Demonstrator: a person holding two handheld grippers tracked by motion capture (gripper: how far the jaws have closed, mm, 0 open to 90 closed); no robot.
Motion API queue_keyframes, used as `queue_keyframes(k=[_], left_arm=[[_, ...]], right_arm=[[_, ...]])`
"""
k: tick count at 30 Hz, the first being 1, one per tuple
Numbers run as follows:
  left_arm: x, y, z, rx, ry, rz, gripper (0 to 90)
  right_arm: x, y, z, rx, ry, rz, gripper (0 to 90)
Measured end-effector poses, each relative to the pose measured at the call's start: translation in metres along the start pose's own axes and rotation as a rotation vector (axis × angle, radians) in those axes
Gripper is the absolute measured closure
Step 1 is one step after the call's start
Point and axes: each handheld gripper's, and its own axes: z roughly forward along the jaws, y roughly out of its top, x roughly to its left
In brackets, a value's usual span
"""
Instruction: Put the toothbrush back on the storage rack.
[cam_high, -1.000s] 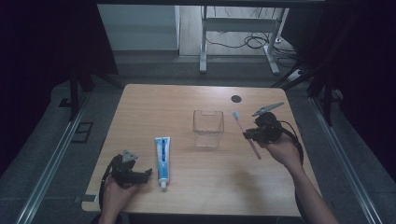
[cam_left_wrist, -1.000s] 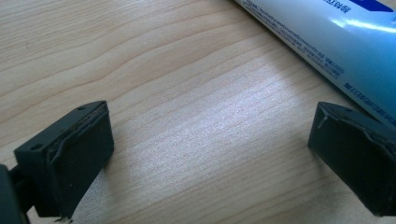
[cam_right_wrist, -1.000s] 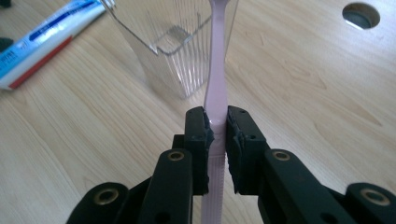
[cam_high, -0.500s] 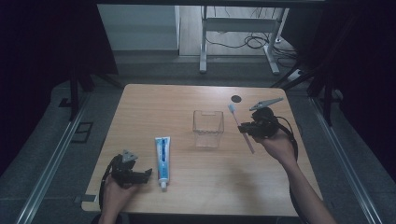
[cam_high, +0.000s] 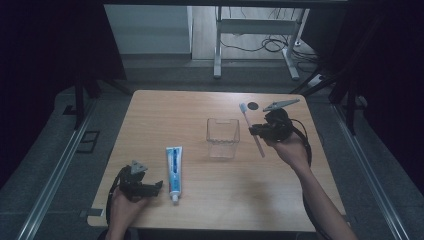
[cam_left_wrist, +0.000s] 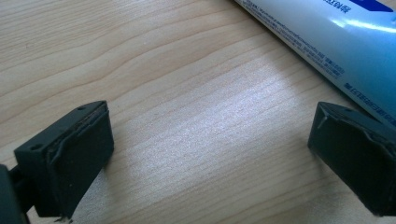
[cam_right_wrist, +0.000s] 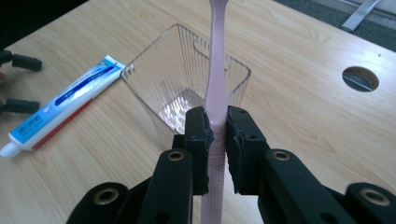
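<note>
Near edge, your side: your left gripper (cam_high: 150, 187) rests low on the wooden table (cam_high: 165, 110), held in your left hand (cam_high: 120, 207). Its jaws stand wide apart with nothing between them; in the left gripper view only bare wood grain lies in the gap. The toothpaste tube (cam_high: 174, 167) lies flat just beside that gripper, cap end toward you, long axis running away from you. In the left gripper view the tube (cam_left_wrist: 322, 37) crosses the upper right corner, close to one jaw; contact cannot be judged.

Mid-table: a clear ribbed plastic cup (cam_high: 223, 137) stands upright, open top, empty as far as the right gripper view shows (cam_right_wrist: 187, 79).

Farther, right of the cup: your right gripper (cam_high: 256, 131) is raised above the table in your right hand (cam_high: 290, 150). Its jaws are clamped on the pink handle of the toothbrush (cam_high: 252, 129). In the high view the brush is tilted, its bristle end pointing away from you, its handle end toward you. In the right gripper view the toothbrush (cam_right_wrist: 217, 70) runs straight out from the jaws, overlapping the cup behind it.

Far right corner: a round dark hole (cam_high: 253, 105) in the tabletop.
</note>
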Motion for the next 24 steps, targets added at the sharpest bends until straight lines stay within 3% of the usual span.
queue_keyframes(k=[24], left_arm=[[0.0,0.0,0.0,-0.003,0.0,-0.004,0.2]], right_arm=[[0.008,0.031,0.016,-0.094,-0.003,-0.014,78.2]])
